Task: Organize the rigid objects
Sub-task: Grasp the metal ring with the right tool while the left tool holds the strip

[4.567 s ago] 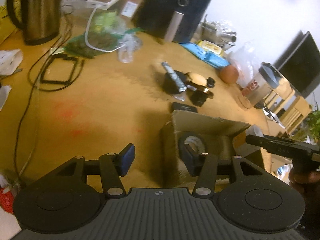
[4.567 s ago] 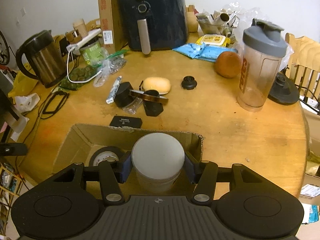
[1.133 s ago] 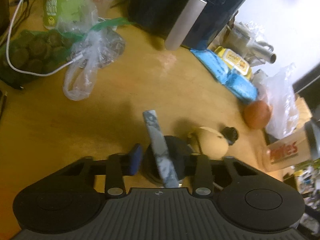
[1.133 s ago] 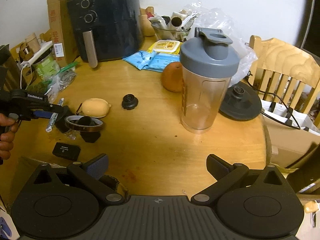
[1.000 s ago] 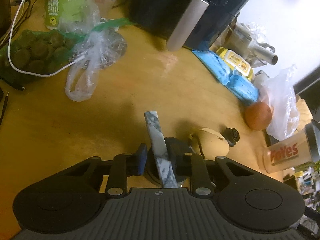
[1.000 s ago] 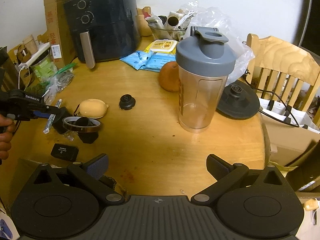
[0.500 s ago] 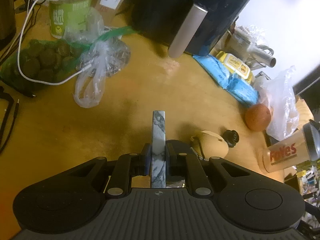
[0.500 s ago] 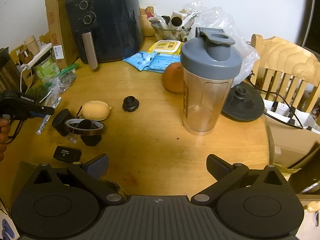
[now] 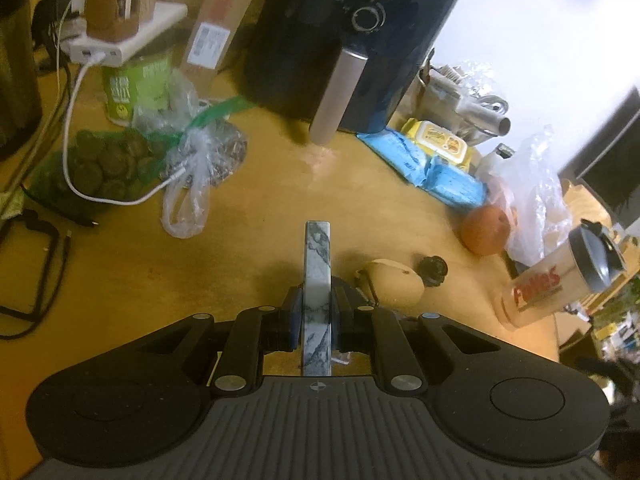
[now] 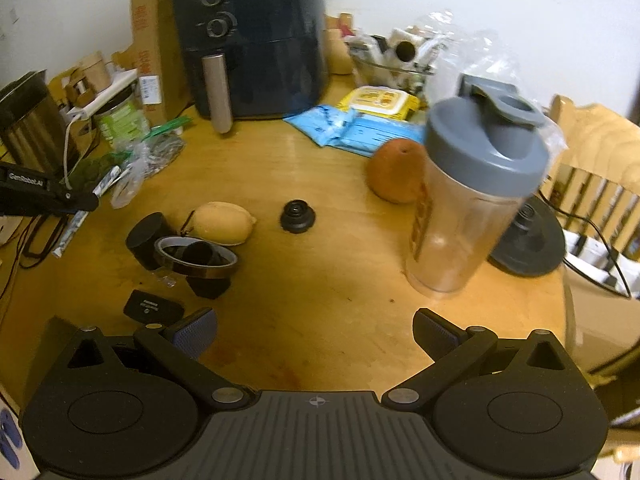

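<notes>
My left gripper [image 9: 316,312] is shut on a long marbled grey-white bar [image 9: 317,276] and holds it above the wooden table; the bar sticks out forward between the pads. In the right wrist view the same bar [image 10: 86,206] shows at the far left in the left gripper [image 10: 74,202]. My right gripper [image 10: 316,330] is wide open and empty above the table's near side. On the table lie a black cylinder [image 10: 146,236], a tape ring [image 10: 196,260] on a black piece, a flat black case [image 10: 154,307], a black knob [image 10: 297,216] and a tan oval pouch [image 10: 224,224].
A shaker bottle [image 10: 472,200] stands right of centre beside an orange [image 10: 394,176]. A dark air fryer [image 10: 252,40], blue packets [image 10: 352,130], plastic bags [image 9: 192,160], a green can [image 9: 136,84] and a kettle [image 10: 28,124] line the back. A cardboard box corner [image 10: 48,344] sits near left.
My left gripper closed on the marbled bar and lifted it off the black cylinder, drawing it back. My right gripper stayed open and drifted slightly.
</notes>
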`<state>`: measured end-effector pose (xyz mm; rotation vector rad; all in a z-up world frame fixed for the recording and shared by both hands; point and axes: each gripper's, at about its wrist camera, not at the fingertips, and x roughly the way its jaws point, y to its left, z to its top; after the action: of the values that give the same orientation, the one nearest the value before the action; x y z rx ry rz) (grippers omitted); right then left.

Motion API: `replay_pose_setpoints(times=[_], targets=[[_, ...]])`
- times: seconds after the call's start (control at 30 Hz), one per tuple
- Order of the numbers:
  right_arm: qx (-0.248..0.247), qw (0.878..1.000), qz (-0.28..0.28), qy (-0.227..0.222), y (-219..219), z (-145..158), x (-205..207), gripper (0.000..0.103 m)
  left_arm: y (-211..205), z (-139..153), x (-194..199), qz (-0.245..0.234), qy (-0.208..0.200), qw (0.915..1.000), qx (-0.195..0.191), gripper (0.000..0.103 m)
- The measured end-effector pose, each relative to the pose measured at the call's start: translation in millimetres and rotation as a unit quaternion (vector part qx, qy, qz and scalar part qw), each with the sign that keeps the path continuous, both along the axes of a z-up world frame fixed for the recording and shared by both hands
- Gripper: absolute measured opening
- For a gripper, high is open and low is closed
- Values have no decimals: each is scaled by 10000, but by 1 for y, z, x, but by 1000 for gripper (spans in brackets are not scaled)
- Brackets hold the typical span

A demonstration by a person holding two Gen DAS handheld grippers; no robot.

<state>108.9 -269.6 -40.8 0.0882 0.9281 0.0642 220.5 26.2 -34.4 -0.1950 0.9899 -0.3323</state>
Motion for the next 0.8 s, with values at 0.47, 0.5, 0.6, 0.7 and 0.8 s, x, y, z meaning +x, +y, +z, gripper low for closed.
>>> replay_pose_setpoints(times=[0.47, 0.5, 0.6, 0.7, 0.8], targets=[[-293, 9920, 1213, -174, 36, -6, 30, 103, 15, 26, -42, 285, -110, 9985, 465, 16], [-320, 9906, 1317, -202, 40, -6, 32, 103, 17, 28, -45, 308, -117, 9984, 463, 16], [-382, 9862, 1588, -285, 52, -7, 38, 103, 22, 32, -56, 375, -134, 9982, 446, 16], [-501, 9801, 1885, -360, 64, -8, 43, 102, 26, 35, -65, 441, -129, 9981, 405, 16], [-665, 9728, 2177, -422, 76, -12, 46, 95, 30, 35, -73, 485, -117, 9981, 371, 16]])
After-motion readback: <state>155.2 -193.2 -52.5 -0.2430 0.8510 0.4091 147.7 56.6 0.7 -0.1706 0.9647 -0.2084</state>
